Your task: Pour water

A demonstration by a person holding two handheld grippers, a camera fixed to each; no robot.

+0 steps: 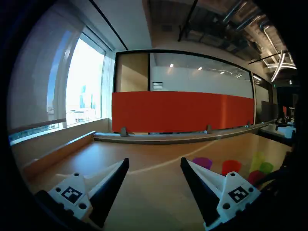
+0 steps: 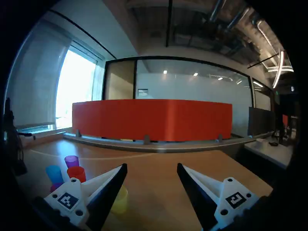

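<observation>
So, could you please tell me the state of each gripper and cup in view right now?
Left gripper: open, empty.
Right gripper: open, empty.
Purple cup: standing, untouched.
Red cup: standing, untouched.
Blue cup: standing, untouched.
Yellow cup: standing, partly hidden by the right gripper's finger.
Green cup: standing, untouched.

We see an orange desk divider (image 1: 181, 111) behind the wooden table (image 1: 154, 154), a sunlit window (image 1: 82, 92) left of it, a glass wall (image 1: 200, 75) above.
</observation>
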